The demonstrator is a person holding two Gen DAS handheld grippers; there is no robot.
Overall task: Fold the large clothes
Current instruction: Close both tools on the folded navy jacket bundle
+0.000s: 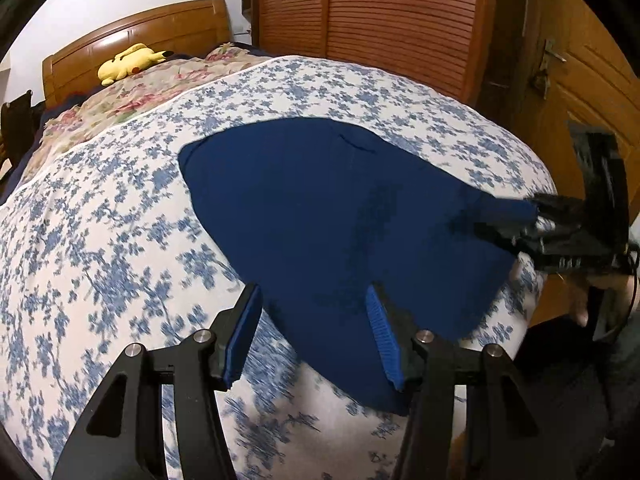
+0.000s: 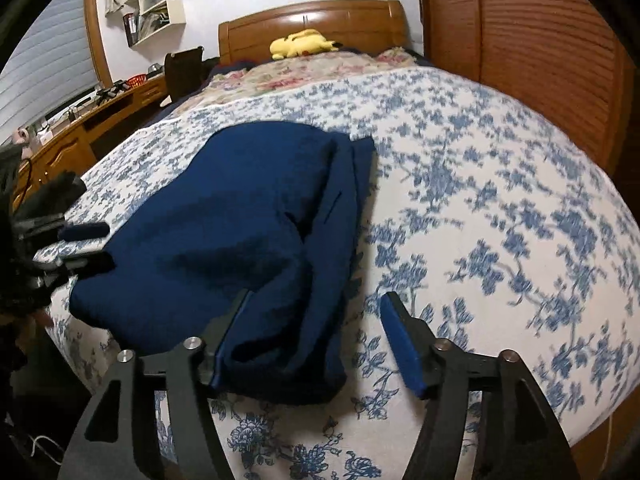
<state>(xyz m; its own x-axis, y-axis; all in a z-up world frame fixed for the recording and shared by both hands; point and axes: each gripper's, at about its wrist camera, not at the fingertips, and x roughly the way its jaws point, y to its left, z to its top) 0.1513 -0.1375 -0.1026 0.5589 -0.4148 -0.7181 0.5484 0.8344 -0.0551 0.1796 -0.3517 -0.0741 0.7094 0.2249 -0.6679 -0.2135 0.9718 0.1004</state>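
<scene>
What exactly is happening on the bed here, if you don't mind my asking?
A person with a handheld gripper in each hand is folding a dark blue garment on a blue floral bedspread. It lies bunched and partly folded. The left gripper and the right gripper are both open at its near edge, gripping nothing. A yellow plush toy sits by the headboard.

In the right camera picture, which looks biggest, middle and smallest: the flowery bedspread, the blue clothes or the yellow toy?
1. Flowery bedspread, biggest.
2. Blue clothes.
3. Yellow toy, smallest, though it lies far back by the headboard, so it looks smaller than it is.
</scene>
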